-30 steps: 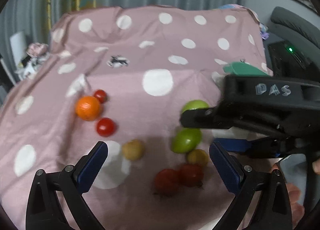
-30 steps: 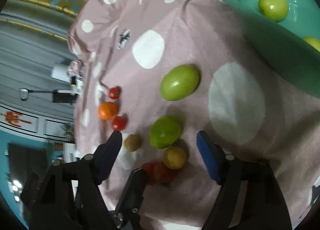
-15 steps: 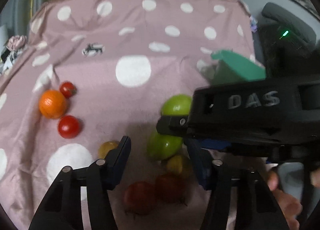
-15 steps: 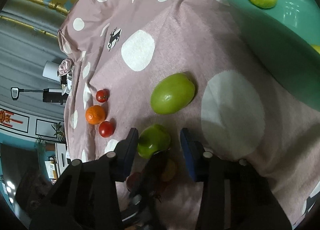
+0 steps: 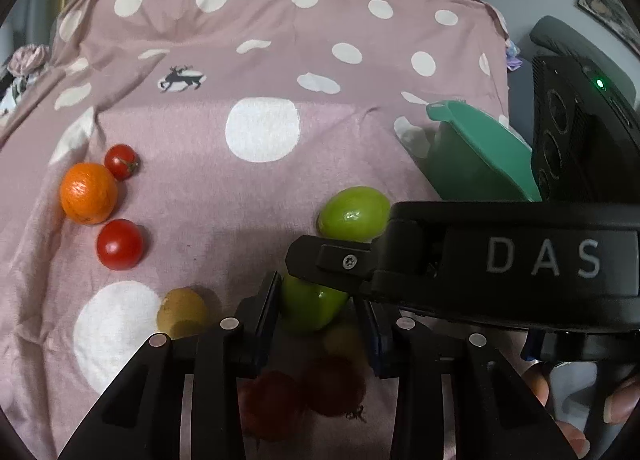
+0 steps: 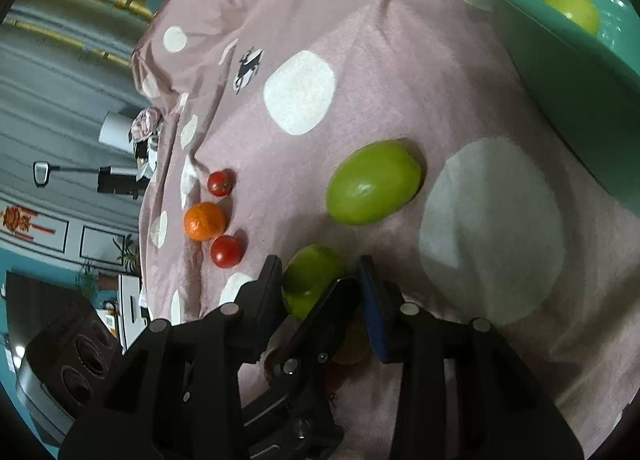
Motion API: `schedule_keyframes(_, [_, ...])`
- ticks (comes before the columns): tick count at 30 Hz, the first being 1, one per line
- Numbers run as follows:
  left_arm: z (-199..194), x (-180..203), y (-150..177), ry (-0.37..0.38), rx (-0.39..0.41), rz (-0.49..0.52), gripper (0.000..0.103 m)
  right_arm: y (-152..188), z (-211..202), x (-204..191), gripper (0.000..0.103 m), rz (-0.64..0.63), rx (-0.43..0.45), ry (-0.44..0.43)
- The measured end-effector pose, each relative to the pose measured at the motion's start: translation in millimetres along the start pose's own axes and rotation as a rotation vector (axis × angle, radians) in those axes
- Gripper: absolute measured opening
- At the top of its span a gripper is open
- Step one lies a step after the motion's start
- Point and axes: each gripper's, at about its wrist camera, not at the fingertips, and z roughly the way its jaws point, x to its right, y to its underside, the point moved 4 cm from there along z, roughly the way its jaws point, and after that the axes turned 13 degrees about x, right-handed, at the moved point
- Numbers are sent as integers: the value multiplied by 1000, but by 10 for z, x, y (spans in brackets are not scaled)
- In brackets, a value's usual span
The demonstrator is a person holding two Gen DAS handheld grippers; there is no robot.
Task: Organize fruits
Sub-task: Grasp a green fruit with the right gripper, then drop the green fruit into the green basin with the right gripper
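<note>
Both grippers close around the same green fruit (image 5: 310, 306), which also shows in the right wrist view (image 6: 310, 280). My left gripper (image 5: 320, 308) has its pads against its sides. My right gripper (image 6: 320, 288) crosses from the right, and the left gripper's finger lies between its pads. A second green fruit (image 5: 354, 213) lies just behind; it shows larger in the right wrist view (image 6: 374, 181). A teal basin (image 5: 480, 151) at the right holds a yellow-green fruit (image 6: 570, 11).
On the pink dotted cloth (image 5: 260, 127) lie an orange (image 5: 88, 197), two red tomatoes (image 5: 120, 244) (image 5: 121, 161), a yellowish fruit (image 5: 182, 310) and two dark red fruits (image 5: 304, 392) under the left gripper. A black device (image 5: 576, 131) stands at the right.
Both grippers moved forward and narrowed from wide open to closed around the near green fruit. The fruits on the cloth have not moved.
</note>
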Motion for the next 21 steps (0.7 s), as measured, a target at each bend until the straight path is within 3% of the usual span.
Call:
schedule_keyframes(15, [-542,508,-310,100,151,17,36,-86,-803,-154,35,-82,147,-74])
schedule_keyframes(21, [-539,1026,-485,168,201,128,36,-262,-1249,33,35,-68,277,-55])
